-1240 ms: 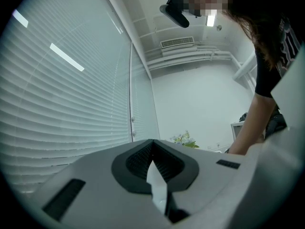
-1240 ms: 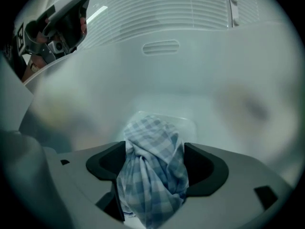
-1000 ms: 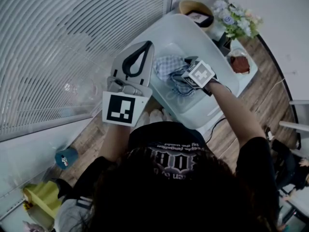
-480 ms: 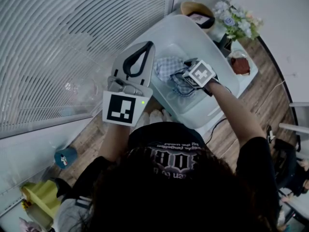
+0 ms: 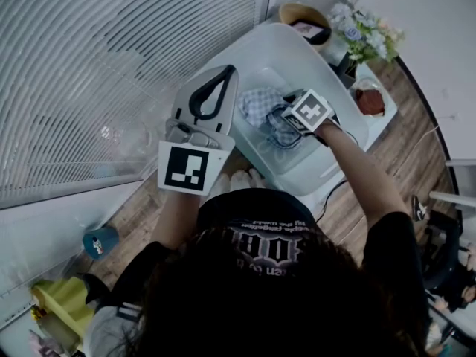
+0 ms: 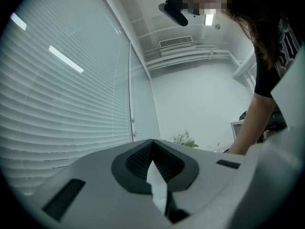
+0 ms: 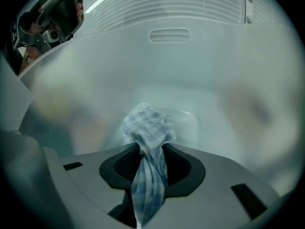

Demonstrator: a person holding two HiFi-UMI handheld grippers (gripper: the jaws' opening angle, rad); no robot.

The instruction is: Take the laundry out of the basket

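A white plastic laundry basket stands below me, with a blue-and-white checked cloth on its floor. My right gripper reaches down into the basket, its marker cube on top hiding the jaws in the head view. In the right gripper view its jaws are closing, and a bunched fold of the checked cloth is pinched between them at the right gripper. My left gripper is held up outside the basket's left wall, jaws shut tip to tip. Nothing is in the left gripper.
Window blinds fill the left side. Beyond the basket are a bunch of flowers, a brown bowl and a small tub with something brown. A teal thing and a yellow thing lie on the wooden floor.
The right gripper's cube has shifted slightly up and to the right over the cloth. The left gripper has stayed where it was.
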